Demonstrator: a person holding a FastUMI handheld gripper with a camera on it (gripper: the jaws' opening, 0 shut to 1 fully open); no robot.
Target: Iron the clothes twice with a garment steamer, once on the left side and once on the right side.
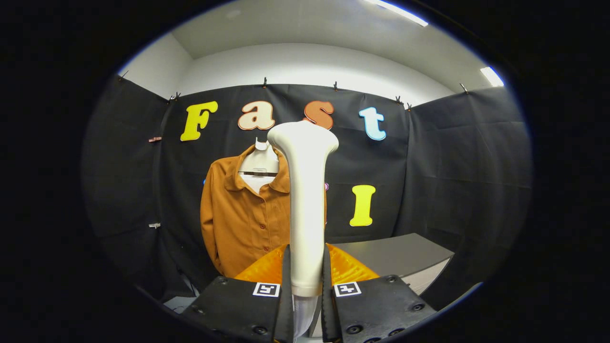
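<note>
A white garment steamer [305, 200] stands upright between my two fingers, its wide head at the top. My gripper [306, 267] is shut on its handle, both pads pressing its sides. Beyond it, a brown button-up shirt [243, 219] hangs on a white mannequin hanger [259, 159] against the booth wall. The steamer covers the shirt's right half. The steamer head is well short of the shirt and apart from it.
A grey table [400, 255] stands to the right of the shirt, beyond my fingers. Black cloth walls close the booth on the left, back and right.
</note>
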